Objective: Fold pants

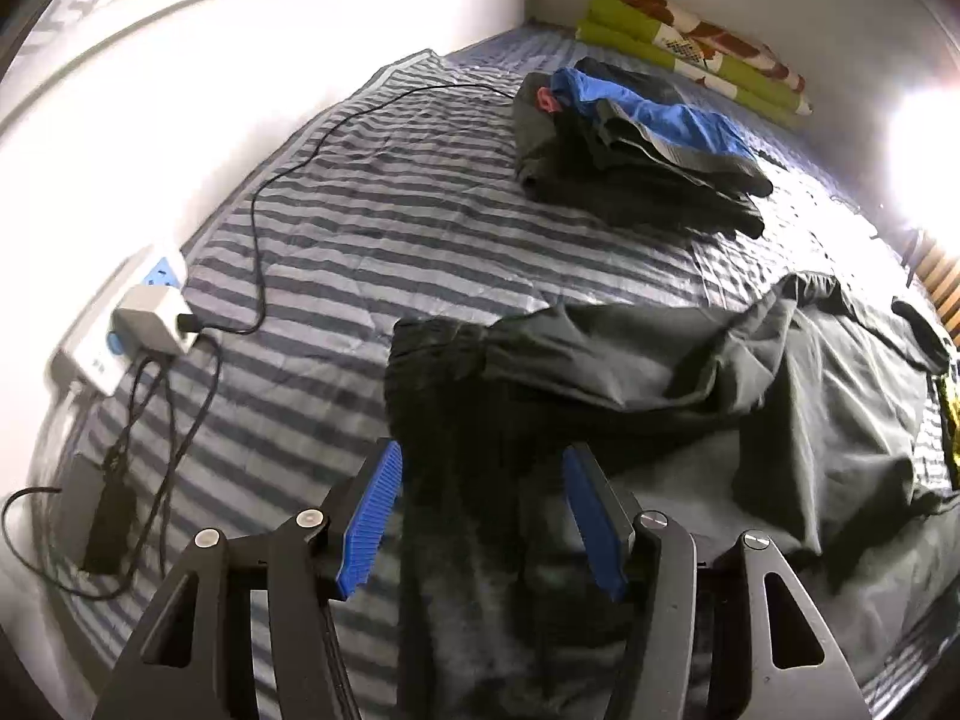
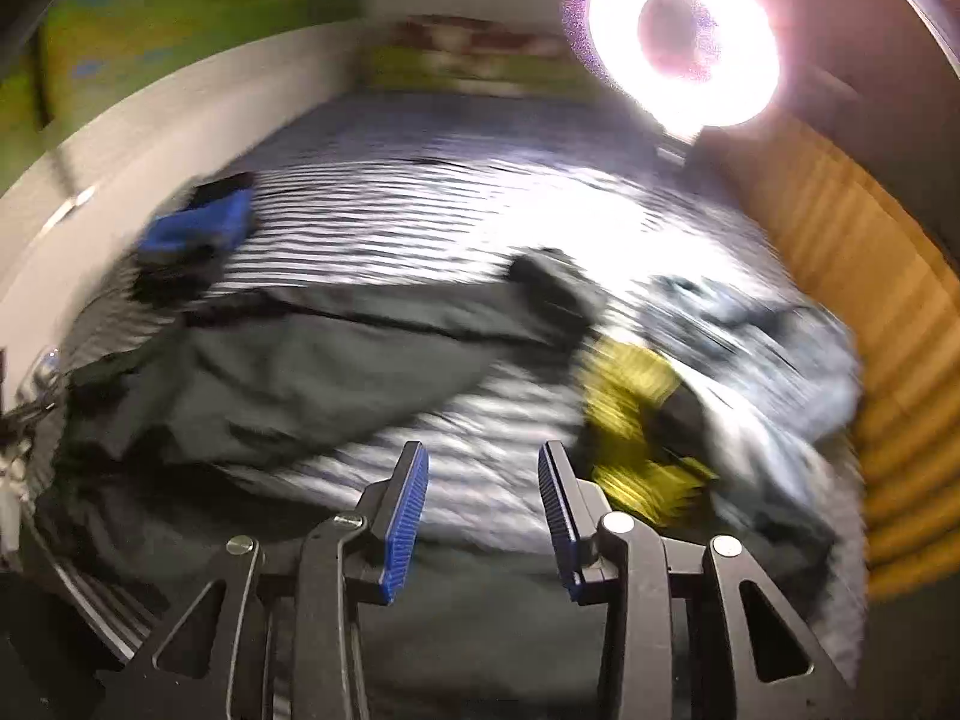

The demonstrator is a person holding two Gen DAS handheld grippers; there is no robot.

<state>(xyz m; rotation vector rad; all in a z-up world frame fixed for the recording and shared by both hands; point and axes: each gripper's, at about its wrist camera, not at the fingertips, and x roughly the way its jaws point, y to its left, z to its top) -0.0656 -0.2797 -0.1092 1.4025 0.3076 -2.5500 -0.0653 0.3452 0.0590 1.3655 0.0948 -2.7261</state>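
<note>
Dark grey pants (image 1: pixel 690 384) lie rumpled across the striped bedsheet (image 1: pixel 372 240), one leg running toward the camera. My left gripper (image 1: pixel 483 456) hangs over that leg, its blue pads (image 1: pixel 372 516) spread apart with nothing pressed between them. In the blurred right wrist view the same pants (image 2: pixel 312 354) stretch across the left half of the bed. My right gripper (image 2: pixel 483 456) stands open above the striped sheet (image 2: pixel 480 222) beyond the pants' near edge, nothing between its pads.
A pile of folded dark and blue clothes (image 1: pixel 630 138) sits further up the bed. A power strip (image 1: pixel 144 324) with black cables lies at the left edge by the wall. A green patterned blanket (image 1: pixel 696 54) lies at the head. A ring light (image 2: pixel 684 42) glares at right, beside yellow-black clothing (image 2: pixel 636 420).
</note>
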